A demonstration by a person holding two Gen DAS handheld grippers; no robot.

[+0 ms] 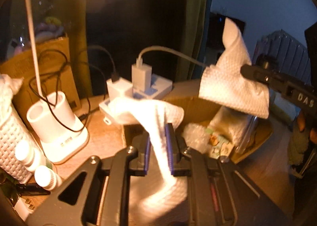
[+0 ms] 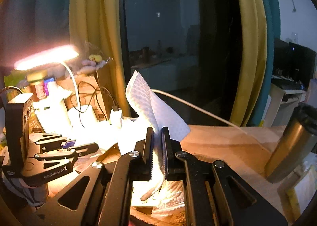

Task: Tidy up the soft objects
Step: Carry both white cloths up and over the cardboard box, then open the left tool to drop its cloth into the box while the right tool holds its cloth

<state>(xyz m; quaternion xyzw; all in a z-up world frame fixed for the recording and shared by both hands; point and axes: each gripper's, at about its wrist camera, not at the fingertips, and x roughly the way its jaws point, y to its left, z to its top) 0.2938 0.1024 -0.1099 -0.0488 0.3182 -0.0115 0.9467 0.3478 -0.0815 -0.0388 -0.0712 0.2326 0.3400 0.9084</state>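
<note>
Both grippers, left gripper (image 1: 158,146) and right gripper (image 2: 157,146), pinch paper towel (image 1: 227,79).

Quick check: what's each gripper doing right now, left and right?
Left gripper: shut on a white paper towel.
Right gripper: shut on another paper towel sheet.

Night scene – dark window (image 2: 168,51) reflecting the room, flanked by yellow-green curtains (image 2: 95,34). Lit desk lamp (image 2: 47,57) on a white base (image 1: 59,125) throws warm glare over the wooden desk (image 2: 223,142). Power strip (image 1: 146,91) with chargers plugged in, tangled black cables (image 1: 51,79). White wall (image 1: 257,8) at right, radiator (image 1: 287,51) below – dim there.
</note>
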